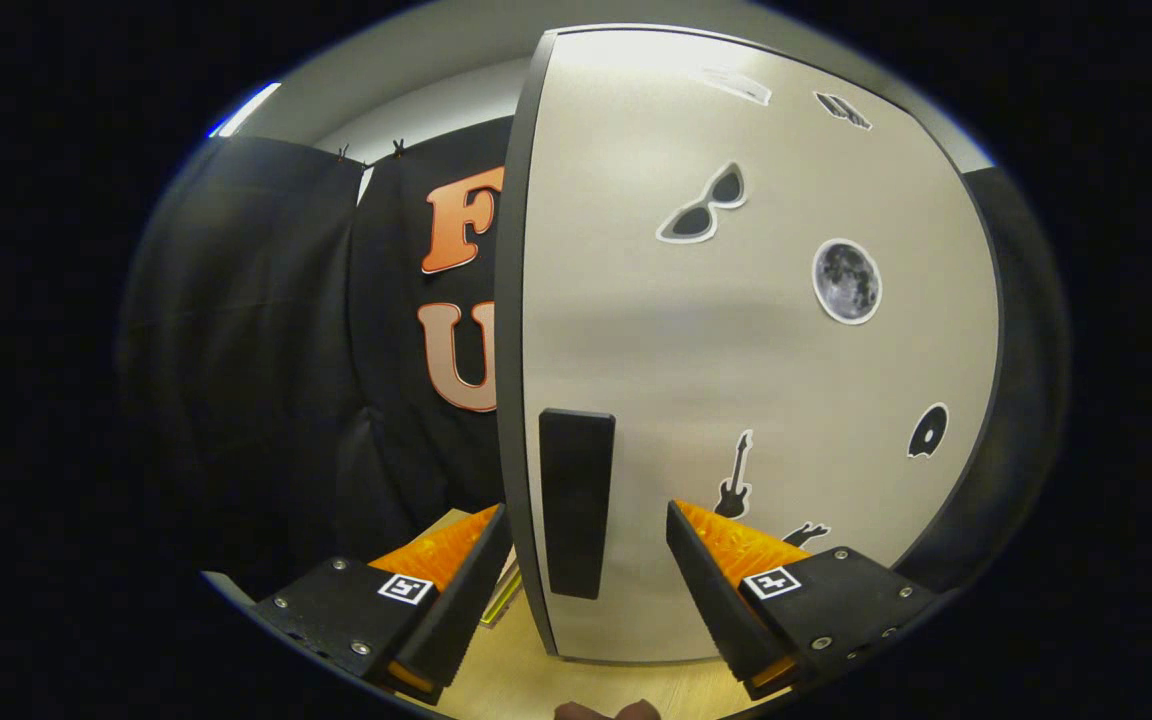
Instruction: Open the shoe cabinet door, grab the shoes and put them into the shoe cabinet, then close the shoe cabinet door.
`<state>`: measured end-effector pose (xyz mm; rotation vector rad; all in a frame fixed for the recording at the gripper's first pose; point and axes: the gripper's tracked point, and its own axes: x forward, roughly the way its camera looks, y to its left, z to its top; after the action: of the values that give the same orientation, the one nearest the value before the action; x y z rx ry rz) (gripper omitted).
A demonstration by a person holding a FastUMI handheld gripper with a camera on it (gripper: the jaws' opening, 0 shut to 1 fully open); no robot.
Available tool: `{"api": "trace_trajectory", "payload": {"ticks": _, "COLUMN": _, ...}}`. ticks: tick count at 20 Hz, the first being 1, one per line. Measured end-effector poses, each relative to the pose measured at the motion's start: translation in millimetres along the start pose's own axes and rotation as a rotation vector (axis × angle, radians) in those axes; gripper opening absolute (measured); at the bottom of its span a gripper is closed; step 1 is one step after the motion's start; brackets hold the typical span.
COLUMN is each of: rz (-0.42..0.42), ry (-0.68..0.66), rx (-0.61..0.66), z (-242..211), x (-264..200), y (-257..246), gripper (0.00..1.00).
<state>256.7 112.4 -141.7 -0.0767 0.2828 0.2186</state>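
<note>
Gripper view, left to right. Black cloth booth wall [266,330] hangs behind on the left. Pale wooden floor [516,680] runs under the gripper; something flat and yellowish lies on it just beyond the left finger, too hidden to name.

Gripper [586,555]: fingers spread wide, nothing between the pads; the left finger sits just outside the door's left edge, the right finger in front of the door face. Neither finger touches anything that I can make out.

Shoe cabinet door [736,330]: tall flat panel, pale grey matt face with a dark rim, dotted with small stickers (sunglasses, a moon, a guitar, a disc). Its left edge stands between the fingers, near the lower left corner of the panel.

Handle [576,500]: black upright rectangular bar fixed on the door face close to that left edge, just ahead of the gap between the fingers.

Handling, as judged: panel looks stiff and hard, smooth enough to slip on. The bar, or the door edge beside it, is the place to pinch; hinge likely at the right, so the pull should follow an arc.
</note>
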Motion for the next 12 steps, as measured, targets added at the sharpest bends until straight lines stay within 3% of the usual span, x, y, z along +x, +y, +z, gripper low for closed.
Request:
{"api": "trace_trajectory", "payload": {"ticks": 5, "rz": -0.036, "ry": -0.052, "rx": 0.016, "z": 21, "x": -50, "y": -6, "gripper": 0.97}}
{"api": "trace_trajectory", "payload": {"ticks": 12, "rz": -0.155, "ry": -0.117, "rx": 0.046, "z": 41, "x": -128, "y": -30, "gripper": 0.97}}
